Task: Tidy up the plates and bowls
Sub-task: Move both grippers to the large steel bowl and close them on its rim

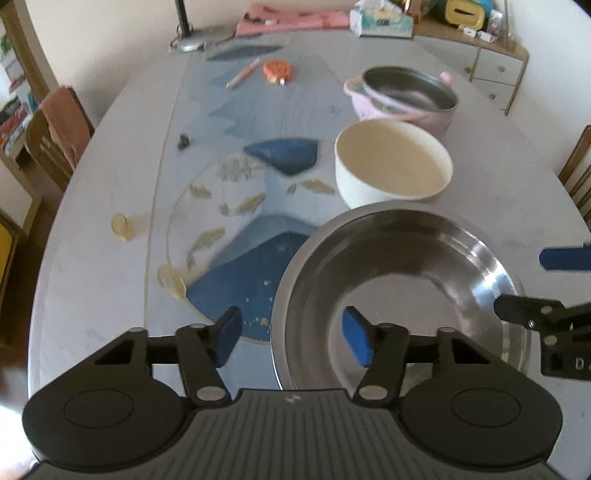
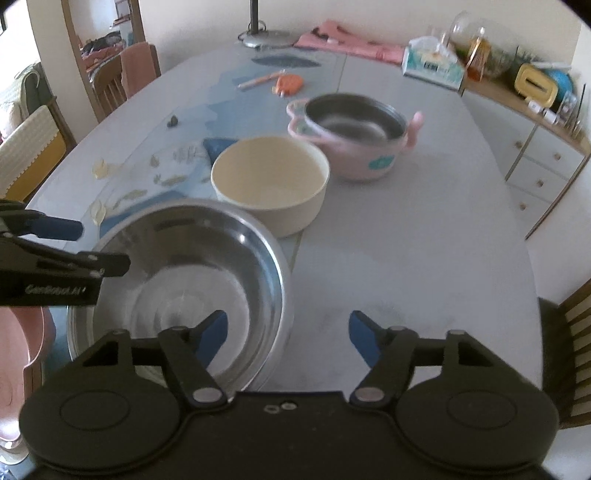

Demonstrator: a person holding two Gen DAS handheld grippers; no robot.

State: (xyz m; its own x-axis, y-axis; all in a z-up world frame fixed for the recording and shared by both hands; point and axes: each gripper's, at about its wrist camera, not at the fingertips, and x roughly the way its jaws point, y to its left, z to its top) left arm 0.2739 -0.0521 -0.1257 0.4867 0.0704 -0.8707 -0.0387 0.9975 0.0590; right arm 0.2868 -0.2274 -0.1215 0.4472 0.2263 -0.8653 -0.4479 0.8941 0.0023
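A steel plate (image 1: 424, 258) (image 2: 207, 243) lies on the near part of the table. Behind it stands a cream bowl (image 1: 391, 162) (image 2: 269, 181), and behind that a pink bowl with a steel inner pot (image 1: 406, 96) (image 2: 351, 129). My left gripper (image 1: 291, 339) is open; its jaws straddle the plate's left rim. My right gripper (image 2: 288, 339) is open; its jaws straddle the plate's right rim. Each gripper shows at the edge of the other's view: the right gripper (image 1: 539, 284) and the left gripper (image 2: 92, 247).
The table (image 2: 424, 240) has a blue-patterned glass centre (image 1: 258, 258). On it farther back lie a pencil (image 1: 242, 73), an orange item (image 1: 277, 71), a lamp base (image 1: 192, 42), pink cloth (image 1: 295, 18) and a tissue box (image 2: 432, 66). Chairs (image 1: 51, 133) stand around; a cabinet (image 2: 539, 162) is at right.
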